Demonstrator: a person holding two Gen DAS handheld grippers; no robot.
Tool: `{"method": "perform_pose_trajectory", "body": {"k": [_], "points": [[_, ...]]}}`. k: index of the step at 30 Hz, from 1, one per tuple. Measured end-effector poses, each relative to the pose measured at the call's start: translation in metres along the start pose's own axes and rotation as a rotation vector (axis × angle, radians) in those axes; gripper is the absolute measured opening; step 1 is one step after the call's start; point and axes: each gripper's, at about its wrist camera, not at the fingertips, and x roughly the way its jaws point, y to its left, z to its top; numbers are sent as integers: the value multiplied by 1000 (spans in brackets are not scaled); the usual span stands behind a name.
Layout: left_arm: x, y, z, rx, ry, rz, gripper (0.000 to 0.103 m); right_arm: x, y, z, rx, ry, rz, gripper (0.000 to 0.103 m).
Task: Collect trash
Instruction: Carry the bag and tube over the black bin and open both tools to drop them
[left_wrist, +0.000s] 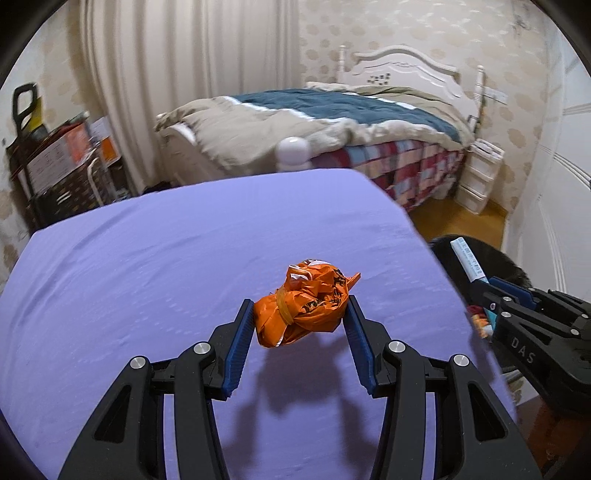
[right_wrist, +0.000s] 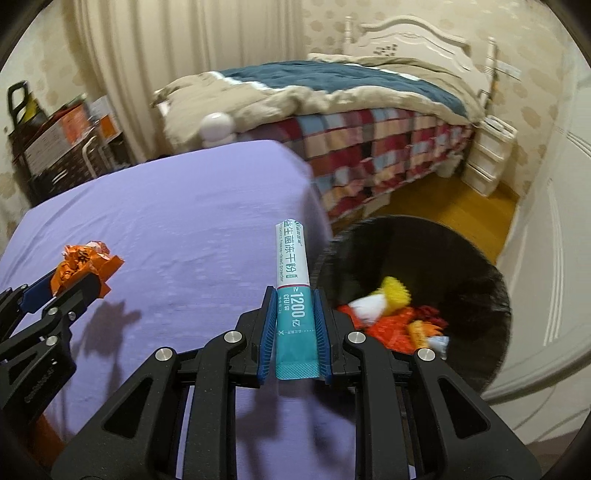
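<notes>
Orange wrapper (left_wrist: 306, 302) clamped in left claw (left_wrist: 300, 308); right claw (right_wrist: 295, 299) grips sachet (right_wrist: 291, 258).

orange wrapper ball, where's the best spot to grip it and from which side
Grip the orange wrapper ball across its bulging middle, from the near side, as the left gripper does: pads flank the widest crumpled part by the band, leaving the loose flaps free.

Printed on white-and-teal powder sachet (right_wrist: 293, 291): "益生菌冻干粉", "≥1200亿", "CFU". Embossed on black plastic right gripper (left_wrist: 480, 282) body: "DAS". Lettering on crumpled orange wrapper (left_wrist: 308, 308) unreadable.
</notes>
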Motion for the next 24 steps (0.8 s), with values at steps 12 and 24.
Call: {"method": "perform_pose_trajectory", "body": {"k": [12,24], "points": [[16,-73,29,82,-35,-109,49,0,-78,4,123,-13,-110,20],[45,-137,45,163,-49,-157,49,11,-124,8,187,-17,-164,20]]}}
